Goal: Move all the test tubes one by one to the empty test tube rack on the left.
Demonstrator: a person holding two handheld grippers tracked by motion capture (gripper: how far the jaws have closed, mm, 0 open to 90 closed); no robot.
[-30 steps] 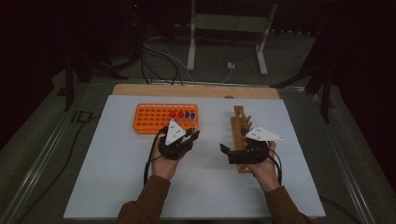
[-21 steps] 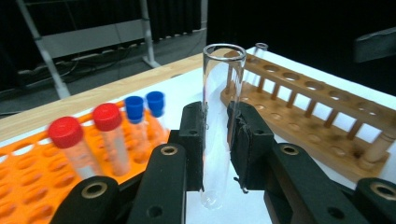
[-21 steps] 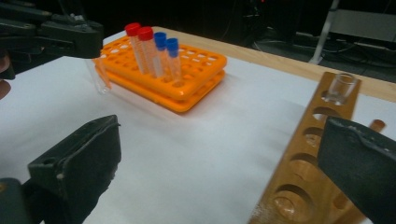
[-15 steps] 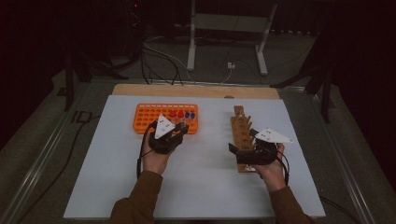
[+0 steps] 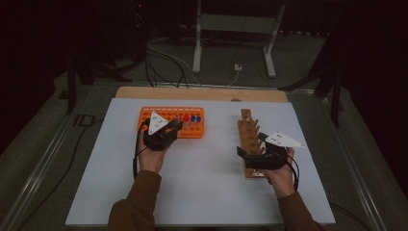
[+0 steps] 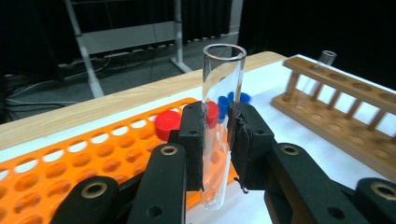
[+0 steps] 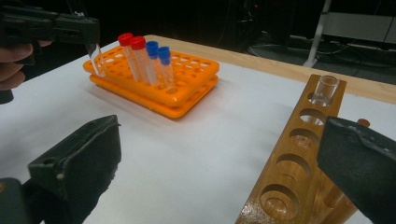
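Left hand-held gripper (image 5: 174, 127), farther over rack (image 5: 144, 115) now

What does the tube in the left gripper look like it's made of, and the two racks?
The open tube held by the left gripper looks like clear glass or hard plastic: see-through with bright glints; which one is unclear. The orange rack looks like moulded plastic, uniform in colour with a slight sheen. The brown rack looks like varnished wood, with visible grain and a glossy top.
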